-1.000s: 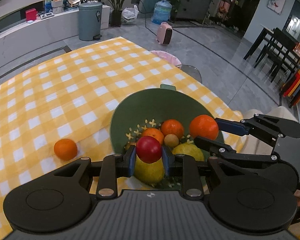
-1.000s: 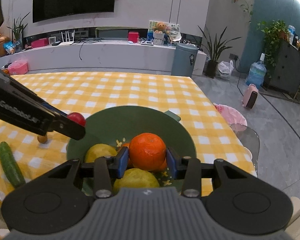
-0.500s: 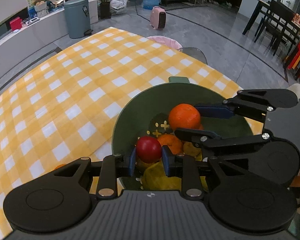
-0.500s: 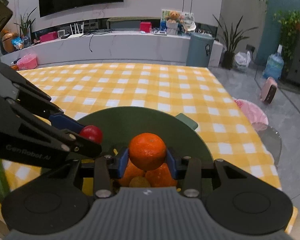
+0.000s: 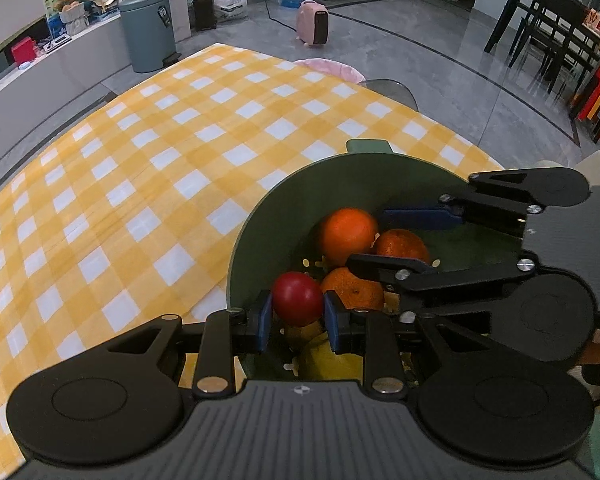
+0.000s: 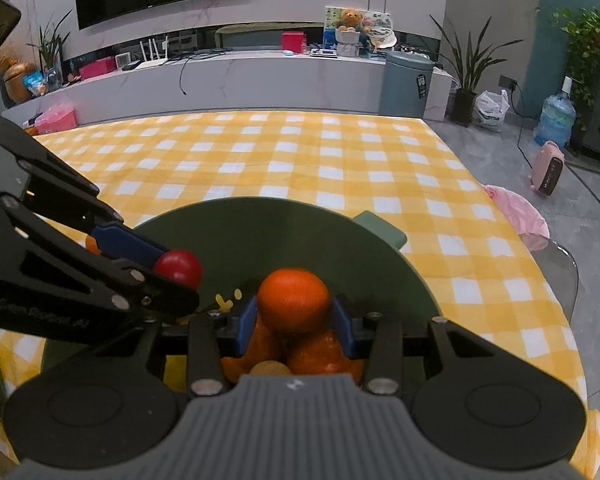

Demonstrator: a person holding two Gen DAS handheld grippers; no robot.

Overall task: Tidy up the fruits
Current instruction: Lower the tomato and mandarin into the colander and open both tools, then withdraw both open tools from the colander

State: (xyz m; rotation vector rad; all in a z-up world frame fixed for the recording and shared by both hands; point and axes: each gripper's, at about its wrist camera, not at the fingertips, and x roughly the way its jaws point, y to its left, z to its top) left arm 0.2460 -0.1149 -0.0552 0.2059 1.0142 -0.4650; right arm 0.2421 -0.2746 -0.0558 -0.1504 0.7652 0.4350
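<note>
Both claws loaded and poised over the green bowl.

Nearest me, my left claw [image 5: 297,318] is clamped on a small red fruit [image 5: 297,298], held just inside the near rim of the green bowl [image 5: 268,216]. My right claw [image 6: 294,325] is clamped on an orange [image 6: 294,300], over the pile of oranges [image 5: 356,286] already inside. Each fruit sits directly above its drop spot, so I judge a release is next. Beyond lies the yellow-checked worktop [image 5: 148,168].
</note>
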